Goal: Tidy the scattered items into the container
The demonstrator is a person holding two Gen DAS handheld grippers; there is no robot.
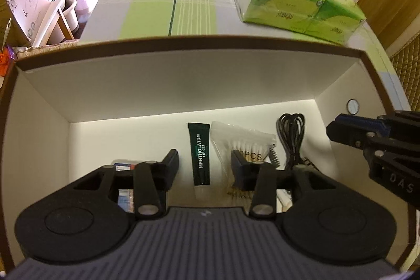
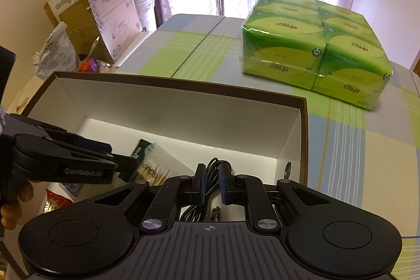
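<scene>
While both grippers hung over the open box (image 1: 183,80), the contents already lay on its floor: a dark tube of lip gel (image 1: 201,154) at the centre of the left wrist frame, a clear packet of cotton swabs (image 1: 244,143) just right of it, a coiled black cable (image 1: 291,138) further right near the side wall, and a small red-and-blue item (image 1: 123,167) at lower left, largely hidden behind the linkage. The left gripper (image 1: 204,167) stood wide open with nothing between its jaws, the tube showing in the gap below. The right gripper (image 2: 210,184) was parted only narrowly; the cable (image 2: 210,169) appeared in that gap, but whether the pads touched it could not be determined, and it looked to rest on the box floor. A person's fingers (image 2: 10,204) showed at the left edge of the right wrist frame. A green multipack of tissues (image 2: 315,43) sat on the checked tablecloth (image 2: 354,148) in the upper right, well apart from the box. No loose small item was visible on the cloth, so the tidying was judged close to complete. If a release was in hand, good practice would be to widen the right jaws fully, lift straight up clear of the cable loops so none snag, and keep both tools off the box walls.
</scene>
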